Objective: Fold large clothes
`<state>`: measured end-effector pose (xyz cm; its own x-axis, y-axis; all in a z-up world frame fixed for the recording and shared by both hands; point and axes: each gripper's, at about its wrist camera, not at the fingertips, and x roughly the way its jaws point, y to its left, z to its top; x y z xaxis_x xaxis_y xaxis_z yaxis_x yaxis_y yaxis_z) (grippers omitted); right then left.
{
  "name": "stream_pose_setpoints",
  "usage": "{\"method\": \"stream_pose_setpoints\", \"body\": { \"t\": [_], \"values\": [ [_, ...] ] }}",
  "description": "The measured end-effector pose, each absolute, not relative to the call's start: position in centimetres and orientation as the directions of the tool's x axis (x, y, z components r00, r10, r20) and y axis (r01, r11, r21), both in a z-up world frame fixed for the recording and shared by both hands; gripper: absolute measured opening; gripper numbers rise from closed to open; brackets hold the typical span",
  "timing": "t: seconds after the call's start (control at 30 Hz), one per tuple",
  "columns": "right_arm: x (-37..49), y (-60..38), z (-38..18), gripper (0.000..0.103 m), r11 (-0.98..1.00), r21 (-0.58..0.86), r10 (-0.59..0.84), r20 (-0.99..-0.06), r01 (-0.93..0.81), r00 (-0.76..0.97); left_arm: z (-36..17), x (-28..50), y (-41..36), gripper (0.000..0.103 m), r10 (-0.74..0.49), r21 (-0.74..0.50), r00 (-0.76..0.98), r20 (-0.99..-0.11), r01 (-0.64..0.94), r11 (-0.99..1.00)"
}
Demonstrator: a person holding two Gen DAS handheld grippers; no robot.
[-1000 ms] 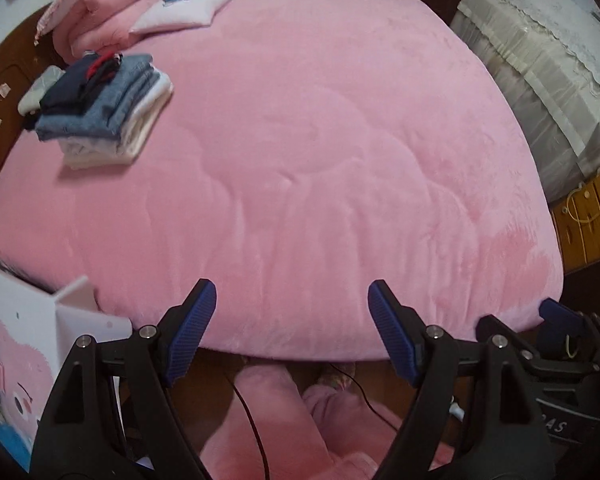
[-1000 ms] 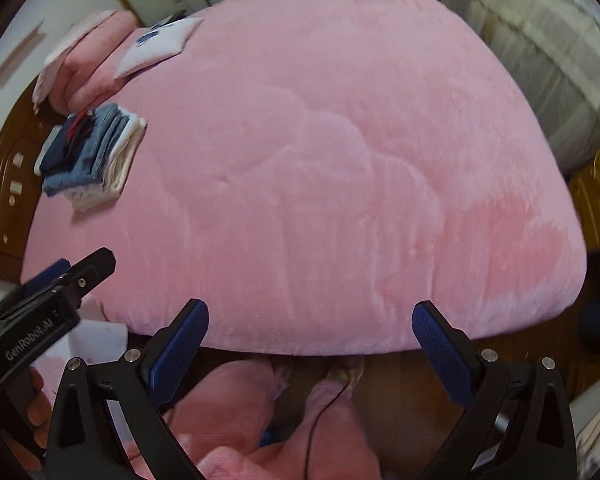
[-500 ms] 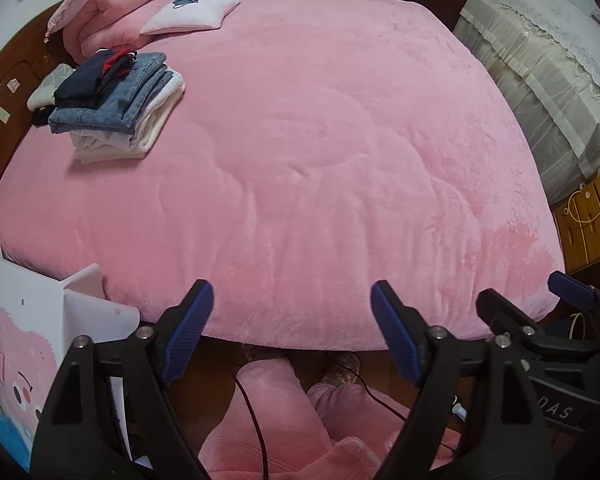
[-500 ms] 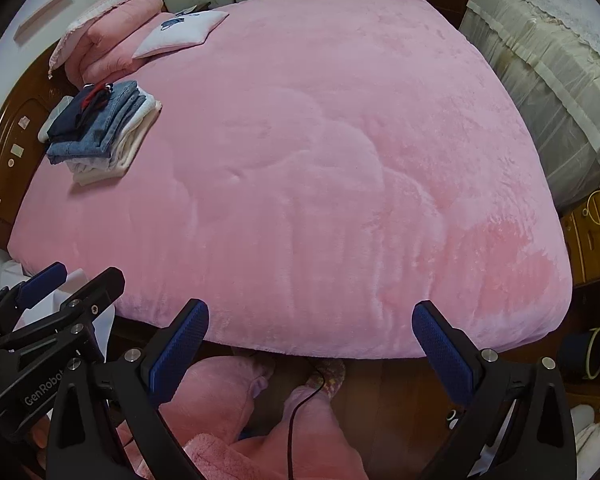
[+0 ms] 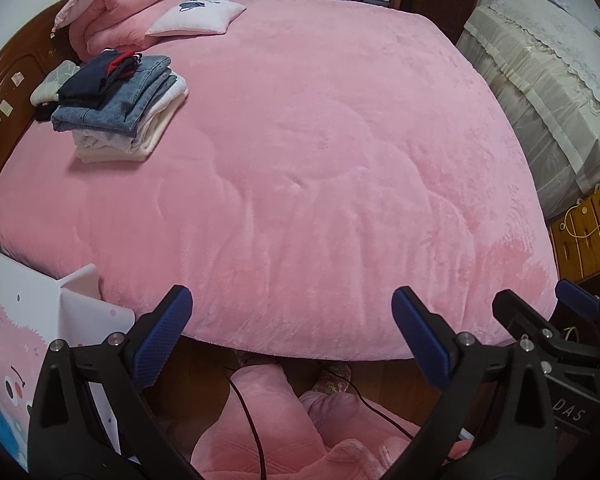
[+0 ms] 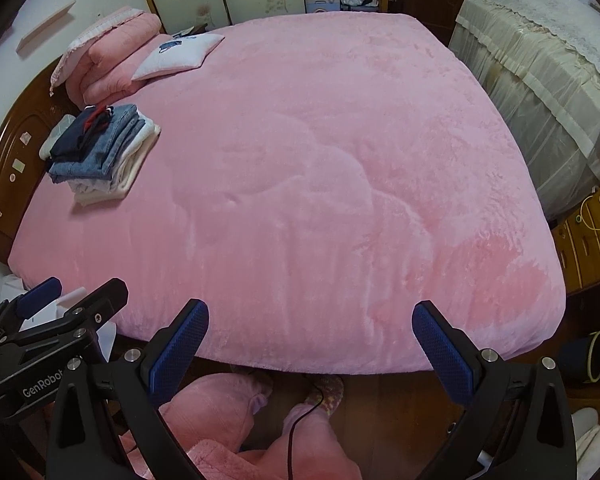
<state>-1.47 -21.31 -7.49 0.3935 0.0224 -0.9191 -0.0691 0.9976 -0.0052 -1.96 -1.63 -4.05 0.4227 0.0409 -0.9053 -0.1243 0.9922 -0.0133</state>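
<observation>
Shown from both wrist views: left gripper [image 5: 286,314] and right gripper [image 6: 310,326], each spread wide with nothing between the blue pads, held side by side above the near edge of a bed under a pink plush cover [image 5: 320,160]. No unfolded garment laid out on the cover; only visible clothes a folded stack [image 5: 118,112] at about 10 o'clock in the left view, near the wooden headboard [image 5: 8,96] and just below a rolled pink quilt [image 5: 120,12] and a small white pillow [image 5: 196,20]. Stack topped by a dark navy piece with red trim, over denim, over pale knit or cotton layers. Likely handling: denim fairly heavy and somewhat stiff, holding a crease; pale layers soft, limp, prone to sag and slide when lifted by one point. Best taken, by judgement, at two well-separated points along a hem, waistband or shoulder line, one gripper each, pinching through all layers at a seam rather than on loose cloth. Whether this stack counts as finished work or as the next item cannot be told.
</observation>
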Motion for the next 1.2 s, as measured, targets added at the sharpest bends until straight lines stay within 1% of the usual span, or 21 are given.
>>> {"method": "stream_pose_setpoints", "body": {
  "t": [0.27,1.2],
  "values": [
    [-0.8,-21.8,-6.4,0.103,0.998,-0.019,0.006,-0.92,-0.061,0.391,-3.8,-1.6,-2.4,0.099,0.067,0.016,0.435,-0.898,-0.12,0.993],
    [-1.3,-21.5,-5.7,0.103,0.999,-0.024,-0.002,-0.917,-0.049,0.4,-3.4,-1.5,-3.1,0.099,0.078,0.026,0.45,-0.89,-0.12,0.992]
  ]
}}
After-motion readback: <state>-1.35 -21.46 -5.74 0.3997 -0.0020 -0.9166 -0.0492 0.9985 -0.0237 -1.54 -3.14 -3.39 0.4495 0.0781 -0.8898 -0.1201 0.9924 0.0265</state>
